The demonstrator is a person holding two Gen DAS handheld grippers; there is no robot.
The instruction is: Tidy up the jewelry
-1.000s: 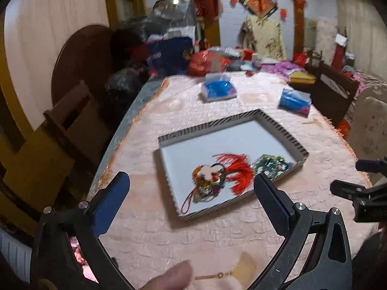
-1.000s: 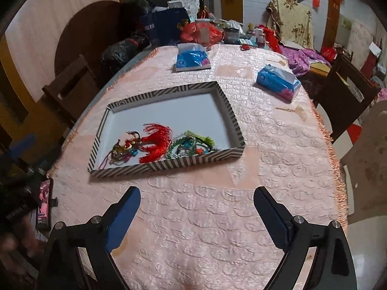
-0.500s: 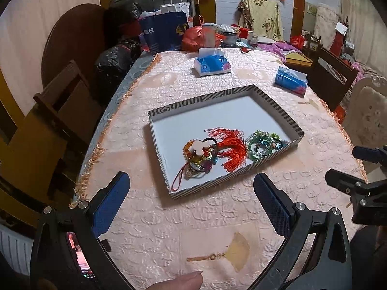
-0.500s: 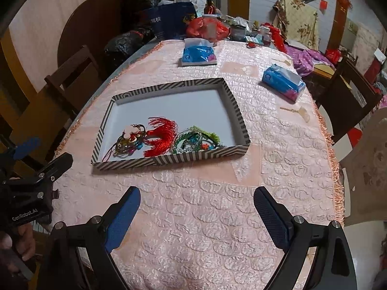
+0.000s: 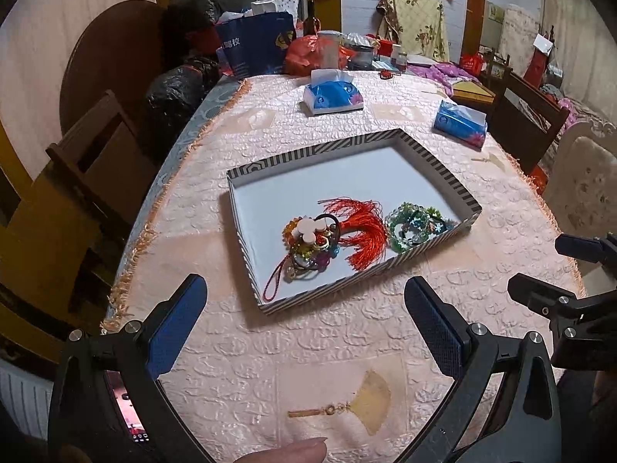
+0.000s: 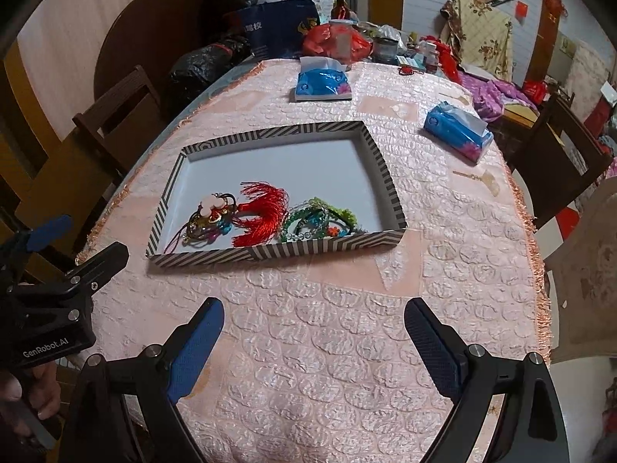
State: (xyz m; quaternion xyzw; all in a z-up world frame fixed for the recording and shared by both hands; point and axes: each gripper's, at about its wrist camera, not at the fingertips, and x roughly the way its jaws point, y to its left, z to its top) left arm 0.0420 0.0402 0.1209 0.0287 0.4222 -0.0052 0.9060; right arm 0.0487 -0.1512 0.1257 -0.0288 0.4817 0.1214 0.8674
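oval worktop (image 5: 239, 347) under a pale pink quilted cloth fills both views, fringe along its edges. dark wooden chair (image 5: 96, 177) stands at its left side, another chair (image 6: 559, 154) at the far right. far end of the worktop is crowded with bags, among them a dark blue paper bag (image 5: 256, 44) and a red plastic bag (image 5: 308, 56).

striped shallow tray (image 5: 435, 183) sits mid-worktop, white inside, back half bare. all jewelry lies bunched in the tray's near part: red tassel (image 5: 364, 227) in the middle, mixed bead-and-ring cluster (image 5: 308, 241) with a pale flower-shaped piece touching it on the left, green bead bracelets (image 5: 408, 225) just right of the tassel against the near wall. a red cord loop trails from the cluster toward the near left corner.

two blue tissue packs sit beyond the tray, one (image 5: 333, 92) behind it, one (image 5: 461, 121) off to the right, both apart from the tray.

left tool (image 5: 304, 316) hovers over the cloth near the tray's front wall, blue pads wide apart, nothing between them. right tool (image 6: 314, 332) hovers over bare cloth in front of the tray, pads also spread wide, holding nothing. each tool shows at the edge of the other's view. a fingertip (image 5: 285, 451) shows at the bottom edge of the left view.
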